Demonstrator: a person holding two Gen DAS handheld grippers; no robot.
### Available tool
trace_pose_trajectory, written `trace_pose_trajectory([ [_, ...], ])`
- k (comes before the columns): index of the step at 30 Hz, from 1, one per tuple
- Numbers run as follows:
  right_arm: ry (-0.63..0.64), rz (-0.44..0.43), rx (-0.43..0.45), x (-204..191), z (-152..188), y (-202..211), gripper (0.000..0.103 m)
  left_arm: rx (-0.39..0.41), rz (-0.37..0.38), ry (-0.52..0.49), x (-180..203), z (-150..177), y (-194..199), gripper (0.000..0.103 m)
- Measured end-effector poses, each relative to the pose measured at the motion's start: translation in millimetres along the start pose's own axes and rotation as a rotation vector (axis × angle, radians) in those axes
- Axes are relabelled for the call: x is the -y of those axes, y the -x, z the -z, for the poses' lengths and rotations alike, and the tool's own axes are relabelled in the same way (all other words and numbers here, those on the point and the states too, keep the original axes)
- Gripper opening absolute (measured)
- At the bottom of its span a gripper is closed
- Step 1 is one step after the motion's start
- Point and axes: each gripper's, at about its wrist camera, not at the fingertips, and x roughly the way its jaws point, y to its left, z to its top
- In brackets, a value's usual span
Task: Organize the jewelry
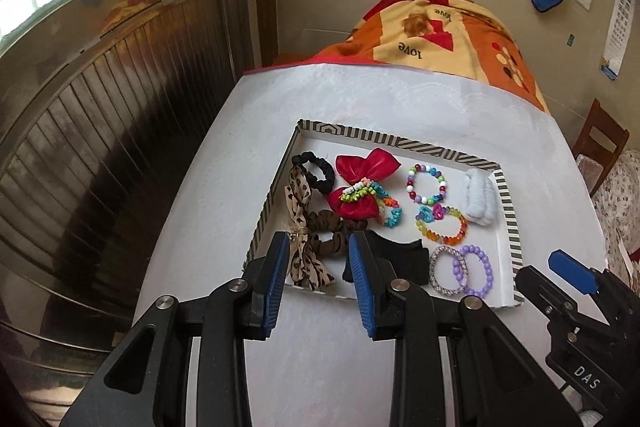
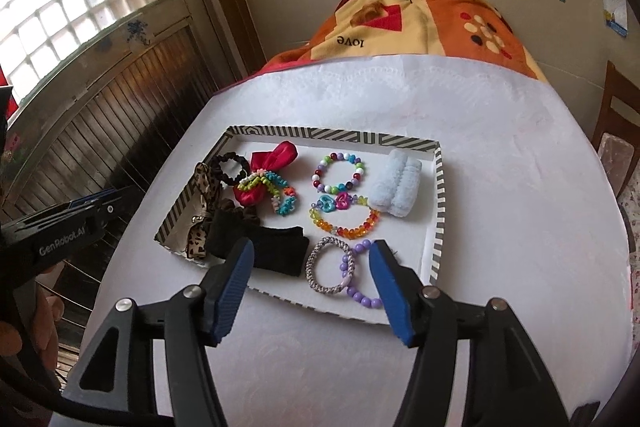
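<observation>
Jaws of both grippers stand open and hold nothing. Straight ahead of the right gripper (image 2: 312, 263), between its blue pads, lie the silver braided bracelet (image 2: 330, 270) and the purple bead bracelet (image 2: 362, 297), overlapping flat in the near right corner of the striped tray (image 2: 439, 195) on the white surface (image 2: 500, 155). The left gripper (image 1: 319, 255) faces the leopard bow (image 1: 304, 251) and brown scrunchie (image 1: 329, 227) at the near left. The right gripper is nearer the bracelets and probably takes them.

Left tongs (image 1: 318, 247) parted, right tongs (image 2: 312, 259) parted wider, both empty
</observation>
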Motion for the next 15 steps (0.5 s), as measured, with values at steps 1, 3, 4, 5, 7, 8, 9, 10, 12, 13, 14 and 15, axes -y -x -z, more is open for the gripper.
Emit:
trace_pose_trajectory([
  [1, -0.002, 0.003, 0.004, -1, 1, 2, 0.064, 0.007, 0.0, -0.004, 1, 2, 3, 0.01],
  [3, -0.004, 0.005, 0.01, -2, 3, 6, 0.065, 0.02, -0.007, -0.015, 2, 6, 8, 0.01],
  [4, -0.004, 0.008, 0.012, -2, 3, 7, 0.065, 0.023, -0.009, -0.022, 3, 7, 10, 0.01],
  [5, -0.004, 0.015, 0.012, -3, 4, 9, 0.066, 0.024, -0.008, -0.027, 4, 8, 11, 0.01],
  [7, -0.005, 0.022, 0.011, -3, 5, 9, 0.066, 0.024, -0.003, -0.032, 4, 11, 13, 0.01],
  [8, -0.007, 0.023, 0.012, -4, 6, 10, 0.066, 0.024, -0.002, -0.035, 5, 12, 14, 0.01],
  [9, -0.008, 0.025, 0.014, -4, 7, 11, 0.066, 0.024, -0.001, -0.038, 5, 13, 14, 0.01],
  [10, -0.008, 0.027, 0.015, -5, 7, 12, 0.066, 0.024, -0.001, -0.04, 5, 14, 14, 0.01],
  [12, -0.007, 0.031, 0.017, -6, 8, 13, 0.066, 0.022, 0.0, -0.041, 6, 16, 15, 0.01],
  [13, -0.005, 0.035, 0.016, -7, 9, 14, 0.067, 0.02, 0.002, -0.042, 6, 17, 15, 0.01],
  [14, -0.005, 0.038, 0.017, -7, 9, 14, 0.067, 0.019, 0.003, -0.046, 7, 18, 15, 0.01],
  [15, -0.005, 0.042, 0.017, -7, 9, 15, 0.067, 0.019, 0.003, -0.048, 8, 18, 15, 0.01],
])
